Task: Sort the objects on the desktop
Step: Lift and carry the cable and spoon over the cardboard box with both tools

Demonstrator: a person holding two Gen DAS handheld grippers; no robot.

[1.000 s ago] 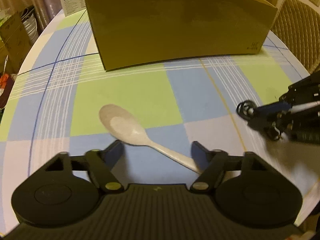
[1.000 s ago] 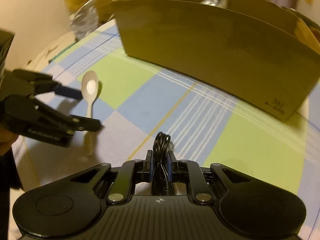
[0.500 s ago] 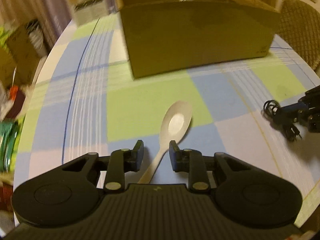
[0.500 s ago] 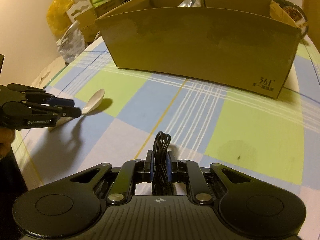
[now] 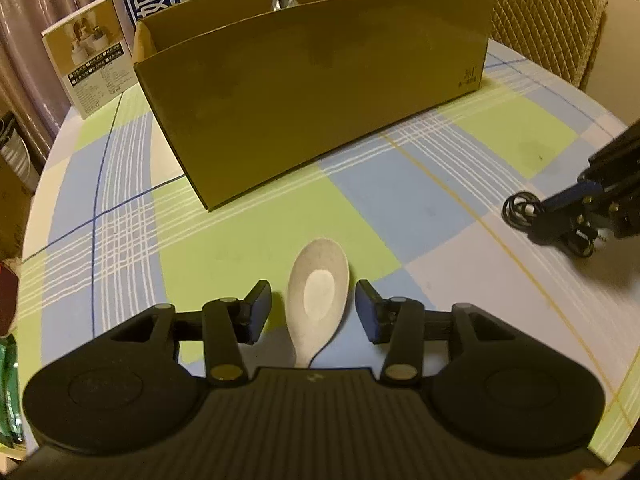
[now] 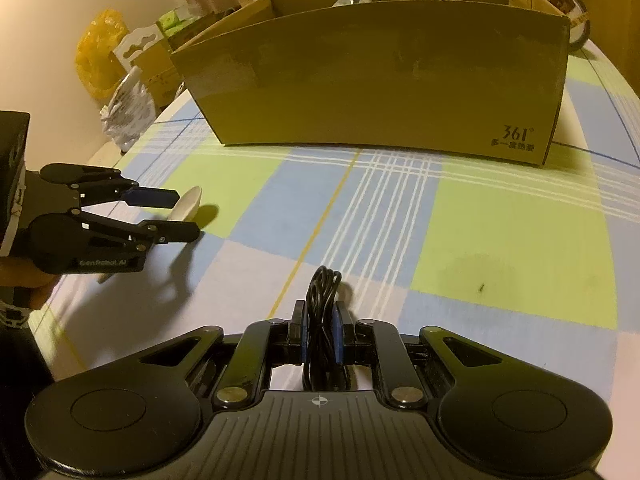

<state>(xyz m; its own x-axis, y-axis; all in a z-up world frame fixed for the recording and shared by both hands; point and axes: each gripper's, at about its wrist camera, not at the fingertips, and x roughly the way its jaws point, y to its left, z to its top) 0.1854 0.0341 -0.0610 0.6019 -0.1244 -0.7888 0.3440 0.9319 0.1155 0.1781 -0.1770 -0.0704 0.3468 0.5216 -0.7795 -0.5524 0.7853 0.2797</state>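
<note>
Spoon on tabletop between left gripper fingers, jaws opening, pads clear; light, stiff, slick; better taken at narrow handle; right gripper clenched on limp cable coil.

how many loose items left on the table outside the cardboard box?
2. A white spoon lies on the cloth between the open pads of the left claw; a black cable bundle is clamped in the right claw. Others may be hidden.
</note>
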